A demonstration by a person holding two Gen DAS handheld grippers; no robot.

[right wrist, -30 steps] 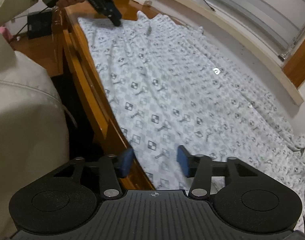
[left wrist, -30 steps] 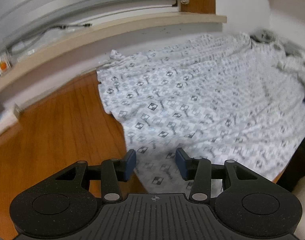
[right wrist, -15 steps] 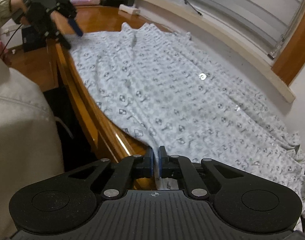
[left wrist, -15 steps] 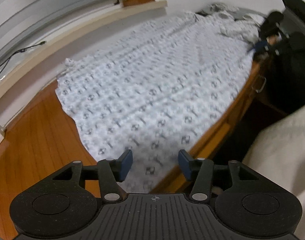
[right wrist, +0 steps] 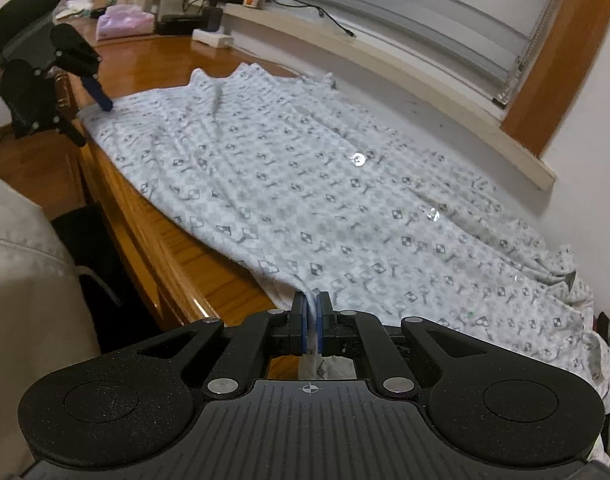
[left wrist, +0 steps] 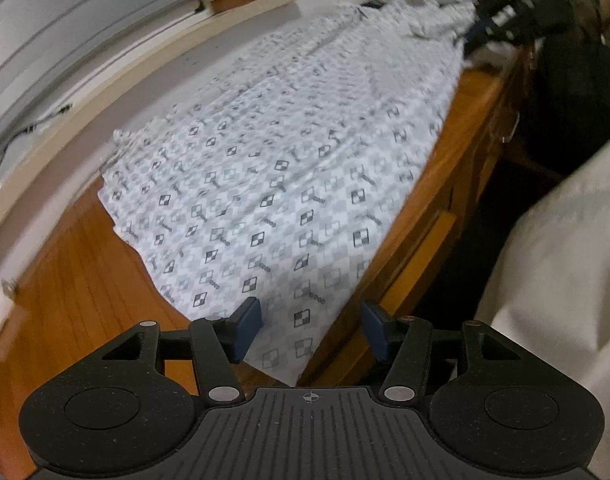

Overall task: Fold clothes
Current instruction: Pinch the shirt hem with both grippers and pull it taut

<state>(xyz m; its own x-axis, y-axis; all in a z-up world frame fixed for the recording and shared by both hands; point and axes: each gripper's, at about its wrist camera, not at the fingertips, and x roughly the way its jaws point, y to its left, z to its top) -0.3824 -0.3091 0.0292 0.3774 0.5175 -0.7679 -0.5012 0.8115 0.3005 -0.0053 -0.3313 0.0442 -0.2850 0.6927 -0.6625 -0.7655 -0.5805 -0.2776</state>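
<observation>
The patterned garment [right wrist: 305,200] lies spread flat along the wooden desk [right wrist: 153,236], its near edge following the desk's front edge. Your right gripper [right wrist: 312,312] is clenched on that edge at 6 o'clock in its own view (a fold of cloth pinched between the blue pads). Your left gripper [left wrist: 311,326] straddles the garment's corner at 6 o'clock, jaws opening, pads clear of the cloth. Clutter sits at the desk's far end, 11 o'clock; containers there too blurred to read.
</observation>
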